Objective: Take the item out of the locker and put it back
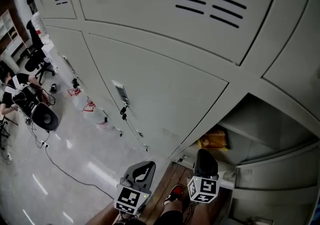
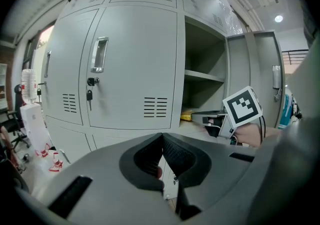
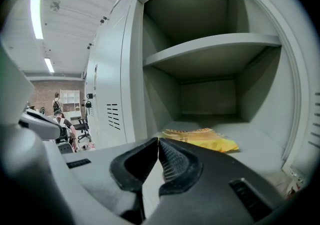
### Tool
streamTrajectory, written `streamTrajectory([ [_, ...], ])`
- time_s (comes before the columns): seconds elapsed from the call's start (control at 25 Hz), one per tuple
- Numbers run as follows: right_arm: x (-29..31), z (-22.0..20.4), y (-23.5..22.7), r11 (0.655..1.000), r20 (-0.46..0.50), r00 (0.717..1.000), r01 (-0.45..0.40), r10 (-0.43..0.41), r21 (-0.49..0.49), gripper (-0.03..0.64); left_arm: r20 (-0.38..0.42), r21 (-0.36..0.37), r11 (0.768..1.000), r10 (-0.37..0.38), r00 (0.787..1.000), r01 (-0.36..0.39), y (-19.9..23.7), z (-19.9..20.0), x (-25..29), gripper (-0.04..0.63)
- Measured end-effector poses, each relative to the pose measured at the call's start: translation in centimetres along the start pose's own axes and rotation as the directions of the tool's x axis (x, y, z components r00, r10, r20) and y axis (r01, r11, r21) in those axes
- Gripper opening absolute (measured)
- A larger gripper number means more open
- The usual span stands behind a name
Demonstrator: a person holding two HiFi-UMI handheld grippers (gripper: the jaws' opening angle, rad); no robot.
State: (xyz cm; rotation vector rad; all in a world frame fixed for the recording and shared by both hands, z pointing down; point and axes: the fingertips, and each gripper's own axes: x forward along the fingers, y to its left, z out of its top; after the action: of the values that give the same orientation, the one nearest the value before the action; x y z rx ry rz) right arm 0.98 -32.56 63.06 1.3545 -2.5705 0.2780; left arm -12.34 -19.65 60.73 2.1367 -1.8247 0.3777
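A flat yellow snack bag (image 3: 202, 139) lies on the floor of the open locker compartment (image 3: 210, 94), under its shelf (image 3: 210, 49). In the head view the bag (image 1: 214, 139) shows inside the dark opening at lower right. My right gripper (image 3: 158, 141) is shut and empty, just outside the opening and pointing at the bag. In the head view the right gripper (image 1: 202, 153) is below the bag. My left gripper (image 2: 162, 136) is also shut with nothing in it, facing the closed door to the left of the opening. It appears in the head view as the left gripper (image 1: 145, 165), beside the right one.
Closed grey locker doors (image 1: 150, 84) with vents, handles and hanging keys (image 2: 89, 96) fill the wall to the left. The open locker's door (image 2: 272, 84) stands swung out at right. Far left on the floor are office chairs (image 1: 37, 59), cables and seated people.
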Motion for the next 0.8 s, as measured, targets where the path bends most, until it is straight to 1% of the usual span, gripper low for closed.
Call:
streamTrajectory([
  [0.32, 0.4, -1.7, 0.3, 1.000, -0.016, 1.000, -0.011, 0.011, 0.023, 0.018, -0.029, -0.002, 1.000, 0.016, 0.999, -0.016, 0.3, -1.8, 0.0, 0.021],
  [0.48, 0.5, -1.9, 0.4, 0.999, -0.016, 1.000, -0.013, 0.014, 0.036, 0.018, -0.026, -0.003, 1.000, 0.024, 0.999, -0.024, 0.6, -1.8, -0.2, 0.021],
  [0.6, 0.5, -2.0, 0.8, 0.998, -0.019, 0.999, -0.033, 0.034, 0.055, 0.018, -0.022, -0.001, 1.000, 0.025, 0.999, -0.025, 0.6, -1.6, -0.3, 0.021],
  [0.64, 0.4, -2.0, 1.0, 0.998, -0.021, 0.999, -0.038, 0.039, 0.060, 0.048, -0.022, -0.002, 1.000, 0.026, 0.999, -0.026, 0.7, -1.6, -0.4, 0.021],
  [0.68, 0.3, -2.0, 1.1, 0.997, -0.021, 0.999, -0.038, 0.040, 0.062, 0.126, -0.022, -0.003, 1.000, 0.026, 0.999, -0.026, 0.7, -1.6, -0.5, 0.021],
  [0.72, 0.2, -1.9, 1.1, 0.997, -0.018, 0.999, -0.035, 0.036, 0.062, 0.164, -0.020, -0.003, 1.000, 0.026, 0.999, -0.026, 0.8, -1.5, -0.6, 0.021],
  [0.8, -0.1, -1.6, 1.0, 0.998, -0.010, 1.000, -0.023, 0.024, 0.059, 0.196, -0.010, 0.002, 1.000, 0.023, 1.000, -0.023, 0.8, -1.1, -0.8, 0.021],
])
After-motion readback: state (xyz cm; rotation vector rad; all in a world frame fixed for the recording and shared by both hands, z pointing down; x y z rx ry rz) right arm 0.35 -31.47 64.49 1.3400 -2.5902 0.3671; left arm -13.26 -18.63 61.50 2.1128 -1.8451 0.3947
